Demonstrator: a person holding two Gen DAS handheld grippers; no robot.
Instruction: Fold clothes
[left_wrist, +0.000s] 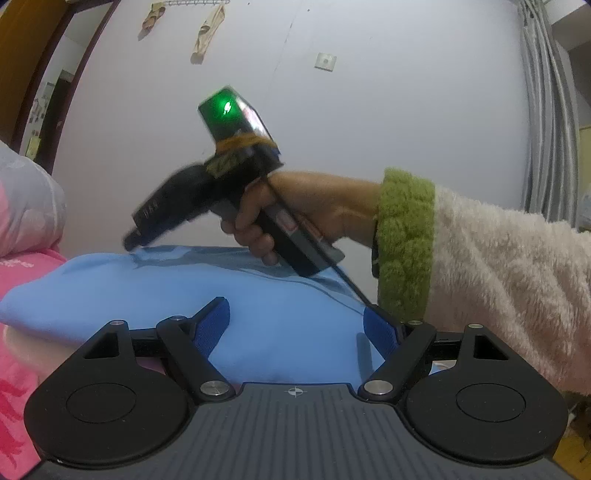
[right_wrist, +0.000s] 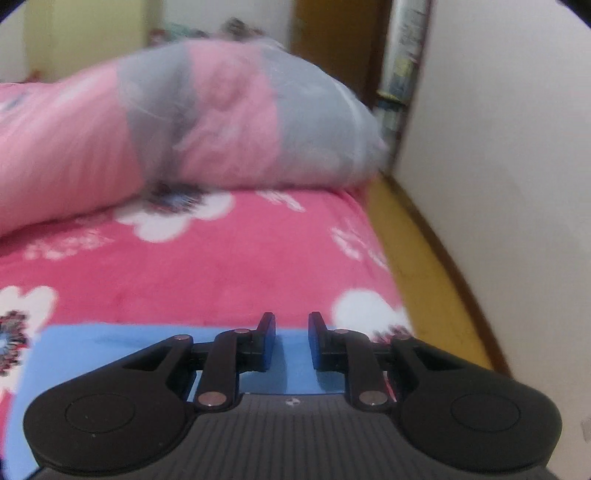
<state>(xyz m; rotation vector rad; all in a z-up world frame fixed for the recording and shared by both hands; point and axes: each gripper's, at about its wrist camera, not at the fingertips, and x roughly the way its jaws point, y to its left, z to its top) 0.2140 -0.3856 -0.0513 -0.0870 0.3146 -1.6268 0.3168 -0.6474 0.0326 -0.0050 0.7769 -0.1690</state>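
A light blue garment (left_wrist: 288, 343) lies spread on the bed. In the left wrist view my left gripper (left_wrist: 295, 308) hovers low over its near part, jaws wide open, with only cloth beneath them. Beyond it a hand in a fuzzy cream sleeve with a green cuff (left_wrist: 402, 240) holds my right gripper (left_wrist: 129, 240), whose tip points down at the garment's far edge. In the right wrist view the right gripper (right_wrist: 291, 317) has its blue pads (right_wrist: 267, 343) a narrow gap apart with nothing between them, and the blue garment (right_wrist: 92, 354) lies under it.
A pink blanket with white flowers (right_wrist: 221, 266) covers the bed. A bulky pink and grey quilt (right_wrist: 221, 118) is piled at the far end. A yellow bed rail (right_wrist: 424, 277) runs along the white wall (right_wrist: 498, 184) on the right.
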